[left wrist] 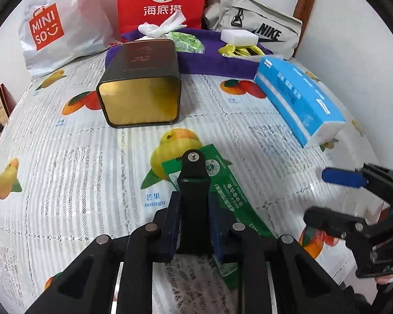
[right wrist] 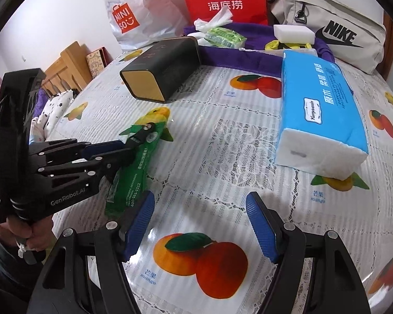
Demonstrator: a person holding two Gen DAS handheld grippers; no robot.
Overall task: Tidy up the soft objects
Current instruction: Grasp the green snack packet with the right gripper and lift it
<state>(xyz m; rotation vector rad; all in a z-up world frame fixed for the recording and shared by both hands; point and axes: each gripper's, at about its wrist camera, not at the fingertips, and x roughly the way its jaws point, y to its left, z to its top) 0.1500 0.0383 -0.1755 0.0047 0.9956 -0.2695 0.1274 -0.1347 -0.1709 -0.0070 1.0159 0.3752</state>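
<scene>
I work over a worktop (right wrist: pixel 222 141) covered with a white lace-patterned cloth printed with mangoes and oranges. At its far edge, against a white wall, stand a white Miniso bag (left wrist: pixel 57 23), a red Haidilao bag (left wrist: pixel 161 2) and a grey Nike bag (right wrist: pixel 335 23). In front of them sits a purple cloth tray (right wrist: pixel 238 57) holding crumpled white tissue (right wrist: pixel 212 22), a small green packet (right wrist: pixel 224 38), a white sponge block (right wrist: pixel 293 34) and something yellow that I cannot identify. A dark tin (left wrist: pixel 141 83) lies on its side, its gold base turned toward me. A blue tissue pack (right wrist: pixel 317 110) lies to the right, its long axis running from near me toward the tray.

The green wipes packet (right wrist: pixel 131 172) lies flat on the worktop, near the middle. It is long and narrow, with serrated ends, white print and a round seal; its long axis runs diagonally, the far end toward the tin.

My left gripper (left wrist: pixel 194 225) has its fingers closed on the near part of the green wipes packet. My right gripper (right wrist: pixel 200 225) hovers over a printed orange, its blue fingers (right wrist: pixel 141 219) spread wide, holding nothing.
</scene>
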